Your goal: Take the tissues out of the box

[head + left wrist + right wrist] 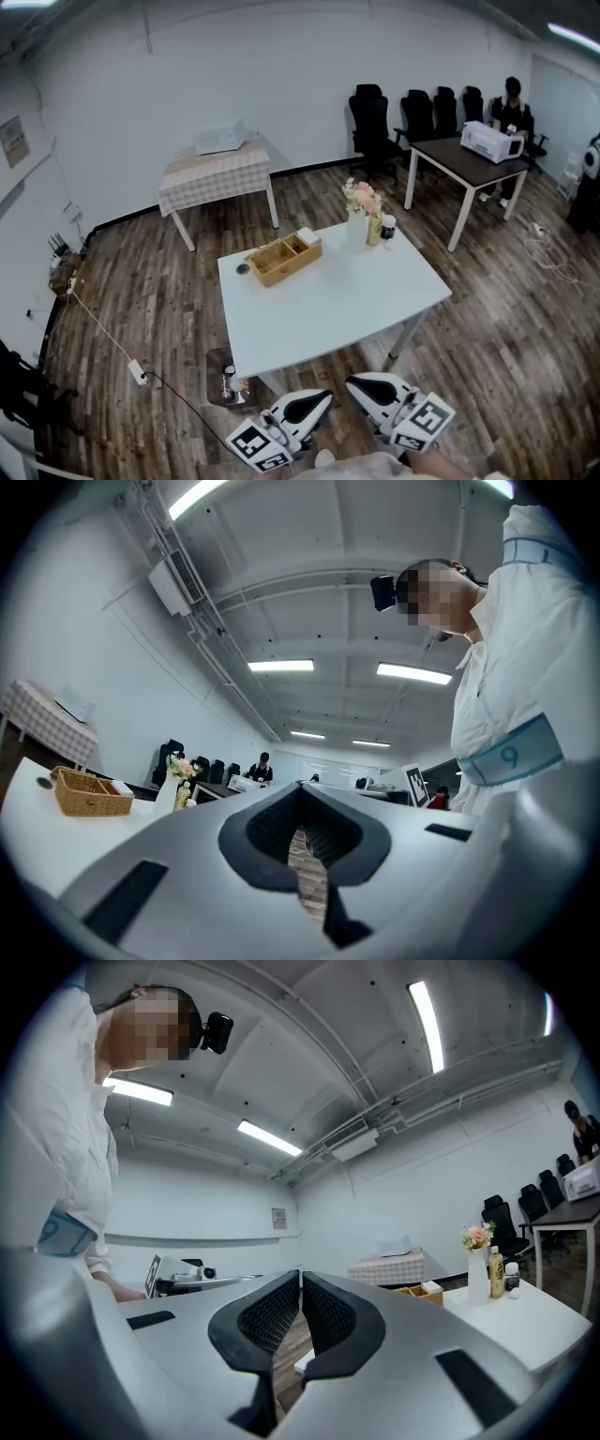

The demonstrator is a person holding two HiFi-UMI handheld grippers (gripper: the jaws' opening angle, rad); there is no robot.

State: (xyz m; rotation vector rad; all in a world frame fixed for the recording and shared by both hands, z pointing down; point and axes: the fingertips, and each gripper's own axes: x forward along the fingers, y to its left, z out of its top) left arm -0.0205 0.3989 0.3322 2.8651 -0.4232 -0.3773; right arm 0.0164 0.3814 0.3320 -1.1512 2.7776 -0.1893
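A white table [356, 300] stands in front of me. Toward its far left corner sits a wicker basket [281, 260] with compartments, and a white pack [307, 236] lies at its right end. I cannot tell whether that pack is the tissue box. My left gripper [327, 395] and right gripper [350, 381] hang side by side below the table's near edge, apart from everything on it. Both are shut and hold nothing. The left gripper view shows its gripper [300, 794] with the basket [91, 792] far left. The right gripper [300, 1279] sees the basket [417, 1290] at its right.
A vase of flowers [360, 214], a bottle [375, 230] and a cup [388, 227] stand at the table's far right corner. Behind are a checked table with a white box [220, 139], a dark table with a microwave [491, 141], office chairs and a seated person. A cable and power strip [139, 373] cross the floor at left.
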